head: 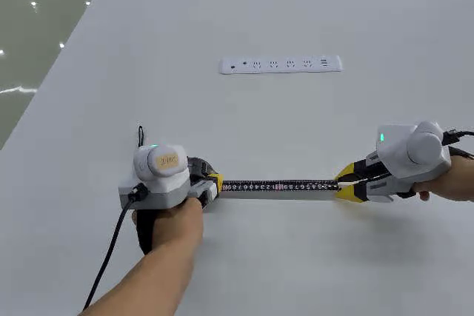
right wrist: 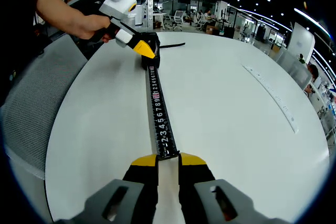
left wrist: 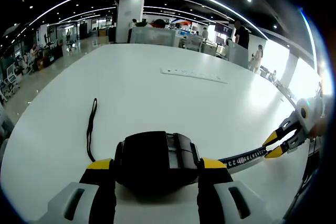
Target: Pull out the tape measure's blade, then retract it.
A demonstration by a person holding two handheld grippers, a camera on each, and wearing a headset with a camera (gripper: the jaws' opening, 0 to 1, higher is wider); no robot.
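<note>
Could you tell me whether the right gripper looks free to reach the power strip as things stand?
Probably not yet: the right gripper is shut on the blade. The table toward the power strip looks unobstructed, though.

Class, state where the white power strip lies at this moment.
In the head view the power strip lies flat on the white table, slightly right of centre, directly beyond the tape measure's extended blade.

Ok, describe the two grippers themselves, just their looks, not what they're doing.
The left gripper and right gripper both have boxy white-grey bodies, a green light and yellow-tipped black jaws. The left carries an orange label and trails a black cable. Forearms are bare.
</note>
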